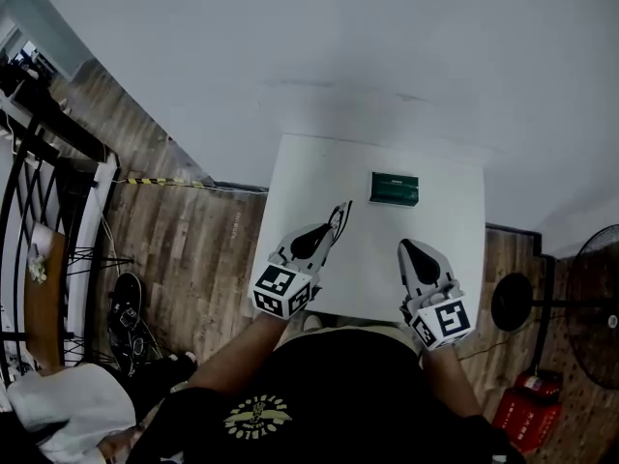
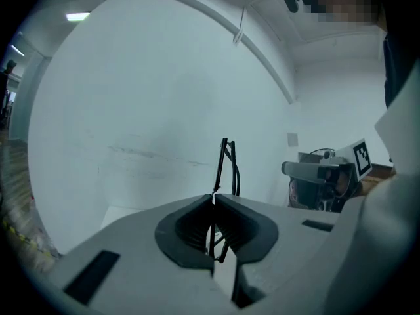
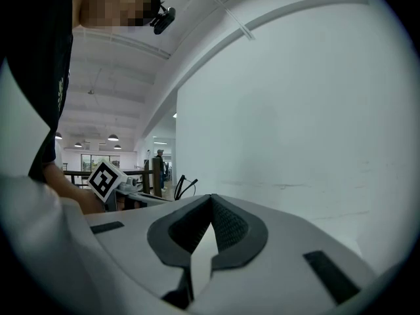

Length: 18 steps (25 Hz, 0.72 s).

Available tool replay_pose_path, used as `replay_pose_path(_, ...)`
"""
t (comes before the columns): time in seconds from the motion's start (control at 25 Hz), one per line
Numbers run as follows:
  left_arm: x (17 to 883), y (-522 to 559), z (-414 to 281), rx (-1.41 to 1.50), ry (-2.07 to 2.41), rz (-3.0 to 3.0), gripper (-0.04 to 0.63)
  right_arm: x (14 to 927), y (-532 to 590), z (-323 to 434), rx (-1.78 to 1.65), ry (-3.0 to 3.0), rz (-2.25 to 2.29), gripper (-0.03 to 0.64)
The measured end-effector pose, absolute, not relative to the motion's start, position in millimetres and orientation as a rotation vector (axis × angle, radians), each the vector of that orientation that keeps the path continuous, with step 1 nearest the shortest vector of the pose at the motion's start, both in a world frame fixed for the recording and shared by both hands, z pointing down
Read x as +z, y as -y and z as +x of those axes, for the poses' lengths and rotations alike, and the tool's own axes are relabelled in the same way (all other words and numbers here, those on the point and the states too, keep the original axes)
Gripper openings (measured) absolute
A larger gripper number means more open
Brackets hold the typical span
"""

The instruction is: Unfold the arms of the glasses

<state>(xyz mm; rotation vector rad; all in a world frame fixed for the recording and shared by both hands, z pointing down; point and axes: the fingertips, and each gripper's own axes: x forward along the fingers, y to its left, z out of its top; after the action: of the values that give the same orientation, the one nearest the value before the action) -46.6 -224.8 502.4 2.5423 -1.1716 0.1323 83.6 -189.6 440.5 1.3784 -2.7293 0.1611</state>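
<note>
My left gripper (image 1: 327,230) is shut on a pair of thin black-framed glasses (image 1: 340,213), held above the left part of the white table (image 1: 309,167). In the left gripper view the folded glasses (image 2: 225,166) stick up edge-on from between the closed pads of that gripper (image 2: 213,199). My right gripper (image 1: 407,246) hovers over the table's near right side, shut with nothing in it. The right gripper view shows its pads (image 3: 226,225) pressed together, the gripper (image 3: 210,199) aimed at the white wall, and the glasses (image 3: 184,186) far off to its left.
A dark green case (image 1: 395,188) lies on the far middle of the table. A fan (image 1: 595,307) and a red object (image 1: 527,409) stand on the wood floor to the right. A black railing (image 1: 39,191) runs along the left.
</note>
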Motion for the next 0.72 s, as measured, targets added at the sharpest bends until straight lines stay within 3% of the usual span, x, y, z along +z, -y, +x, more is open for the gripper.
replay_pose_path(0.72,466,141,-145,0.01,1.191,2.543,0.022,423,128,-79,0.247,2.952,1.017,0.002)
